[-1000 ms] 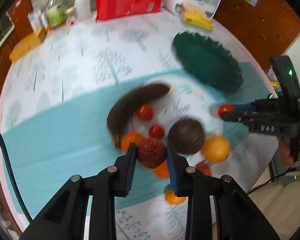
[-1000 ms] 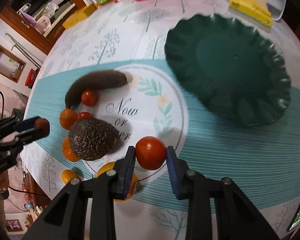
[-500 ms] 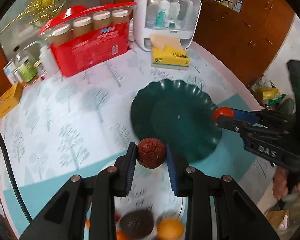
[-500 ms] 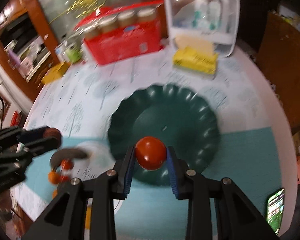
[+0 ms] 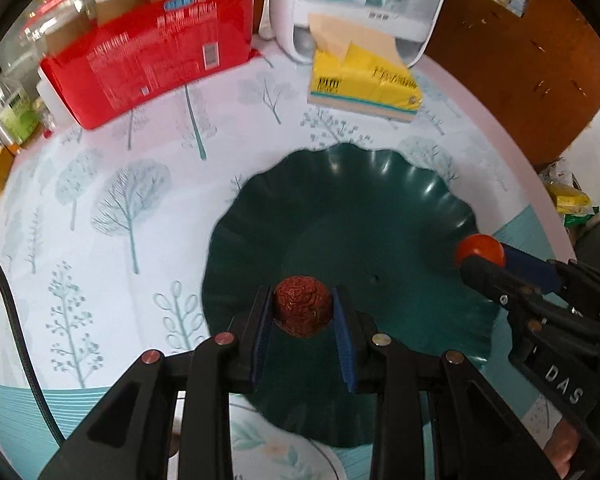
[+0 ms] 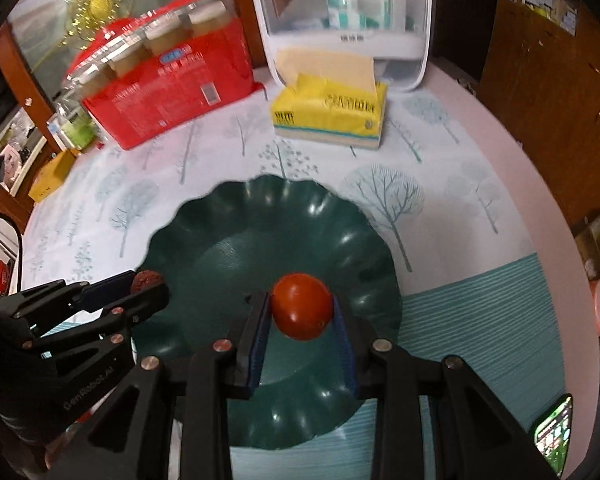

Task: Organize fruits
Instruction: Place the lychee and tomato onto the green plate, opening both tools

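A dark green scalloped plate (image 5: 380,200) lies on the table; it also shows in the right wrist view (image 6: 228,224). My left gripper (image 5: 302,312) is shut on a bumpy dark red fruit (image 5: 302,310) and holds it above the plate's near left part. My right gripper (image 6: 300,312) is shut on a smooth red tomato (image 6: 302,306) above the plate's middle. In the left wrist view the right gripper (image 5: 480,258) comes in from the right with the tomato (image 5: 480,249). In the right wrist view the left gripper (image 6: 148,282) comes in from the left over the plate's rim.
Behind the plate lie a yellow tissue pack (image 5: 364,84), a red box of jars (image 5: 152,52) and a white clear-fronted case (image 6: 340,20). A phone (image 6: 552,432) lies at the table's right edge. Wooden cabinets stand to the right. The other fruits are out of view.
Both grippers have moved forward from the fruit pile to above the green plate, each still holding its fruit. The plate now fills the middle of both views.
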Motion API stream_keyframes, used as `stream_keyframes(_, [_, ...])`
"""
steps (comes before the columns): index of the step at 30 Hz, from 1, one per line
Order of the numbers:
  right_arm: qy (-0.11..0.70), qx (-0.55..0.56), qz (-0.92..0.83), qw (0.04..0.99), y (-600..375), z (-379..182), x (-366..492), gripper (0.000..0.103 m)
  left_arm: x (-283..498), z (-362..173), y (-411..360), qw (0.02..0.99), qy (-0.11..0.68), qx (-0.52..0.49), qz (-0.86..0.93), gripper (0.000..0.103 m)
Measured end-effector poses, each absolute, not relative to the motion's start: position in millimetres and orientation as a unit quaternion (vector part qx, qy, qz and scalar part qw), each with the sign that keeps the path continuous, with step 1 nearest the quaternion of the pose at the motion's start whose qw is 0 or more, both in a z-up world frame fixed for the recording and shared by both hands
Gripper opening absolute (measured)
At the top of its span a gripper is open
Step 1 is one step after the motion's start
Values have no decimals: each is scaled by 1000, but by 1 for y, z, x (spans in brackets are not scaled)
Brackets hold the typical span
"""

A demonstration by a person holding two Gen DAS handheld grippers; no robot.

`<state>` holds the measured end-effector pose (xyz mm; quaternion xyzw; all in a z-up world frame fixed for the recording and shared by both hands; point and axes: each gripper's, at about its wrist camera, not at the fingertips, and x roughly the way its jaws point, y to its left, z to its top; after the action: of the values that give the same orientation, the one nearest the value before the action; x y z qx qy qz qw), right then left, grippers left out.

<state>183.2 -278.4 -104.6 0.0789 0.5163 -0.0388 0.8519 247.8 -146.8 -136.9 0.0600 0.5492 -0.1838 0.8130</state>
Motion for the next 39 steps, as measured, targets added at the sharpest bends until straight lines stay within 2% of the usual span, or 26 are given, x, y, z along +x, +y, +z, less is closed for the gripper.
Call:
stream_keyframes(10, [547,65,-34,834,-269,-142,194,32,254,-166,-149,802,571,66,-162,30])
stream_keyframes(11, [549,62,-33,833,-268,-144,195,32,255,-167,-149,802,572,72,-158,33])
stream_keyframes(13, [554,56,-33,830,-266,-147,195,32,253,-167,-151,803,571,80,-152,50])
stream_keyframes(14, [556,53,-32,829,-265,-148,195,33,252,-167,-150,804,570,83,-148,62])
stream_keyframes(18, [554,49,-32,830,-264,-148,192,34,250,-164,-146,806,570,75,-142,68])
stream_keyframes(23, [547,61,-36,834,-271,-143,185,46,247,-157,-138,810,569,63,-127,78])
stream_keyframes(27, [544,61,-37,836,-271,-139,181,51,240,-145,-134,826,548,60,-119,79])
stream_keyframes(39, [538,57,-20,841,-256,-117,157,52,210,-98,-115,859,496,25,-122,79])
